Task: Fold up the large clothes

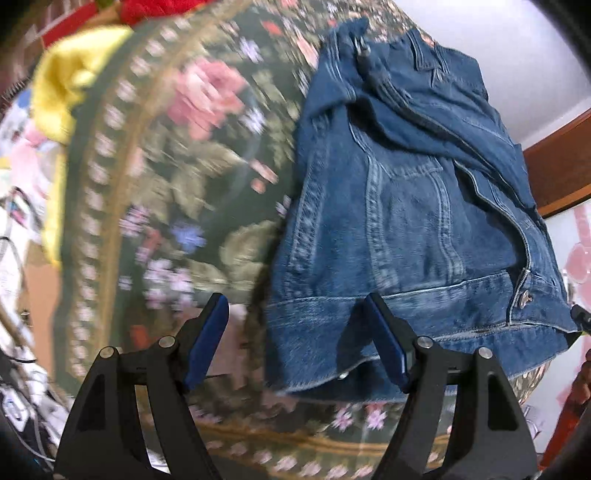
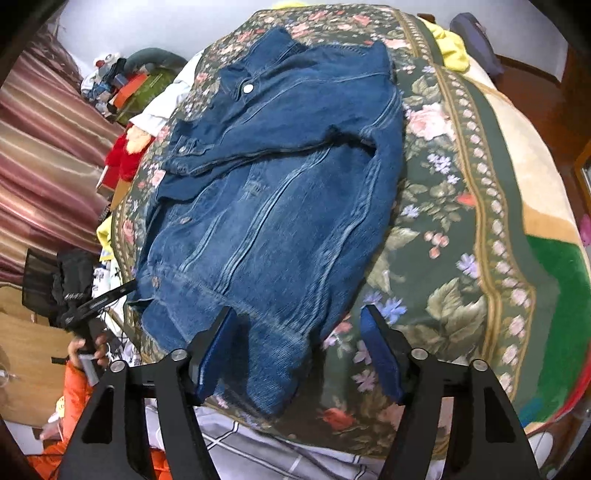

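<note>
Two grippers on show, and both stand wide apart at the fingers with nothing between them. Over on the left wrist view, the left gripper [image 1: 295,332] hovers at the near hem of the denim jacket [image 1: 406,221]; its right finger [image 1: 384,339] sits in front of the hem band, its left finger [image 1: 207,339] off to the side over bare blanket. Whether that right finger touches the cloth, I cannot tell.

The jacket lies spread on the floral blanket [image 1: 177,166], which covers the bed. One sleeve is folded across the chest, and a metal button [image 1: 524,295] shows on the hem band near the front opening. Beyond the jacket's left side, at the blanket's far edge, a yellow cloth [image 1: 70,85] is bunched up, with something red [image 1: 159,11] past it. This view is blurred.

Switch to the right wrist view: the right gripper [image 2: 299,343] hangs over the jacket's [image 2: 277,203] near corner, left finger [image 2: 214,350] over the denim hem, right finger [image 2: 380,350] over the blanket [image 2: 461,221] just beside it. No cloth pinched here either. The collar lies at the far end of the jacket, a button [image 2: 248,88] shining near it, the sleeve laid across the upper body.

Left of the jacket, the left gripper [image 2: 107,295] comes in at the hem corner, gripped by a hand [image 2: 86,347] with an orange sleeve [image 2: 74,387] below it. A striped curtain [image 2: 44,147] hangs farther left, and yellow cloth [image 2: 450,48] lies beyond the jacket's far right shoulder.
</note>
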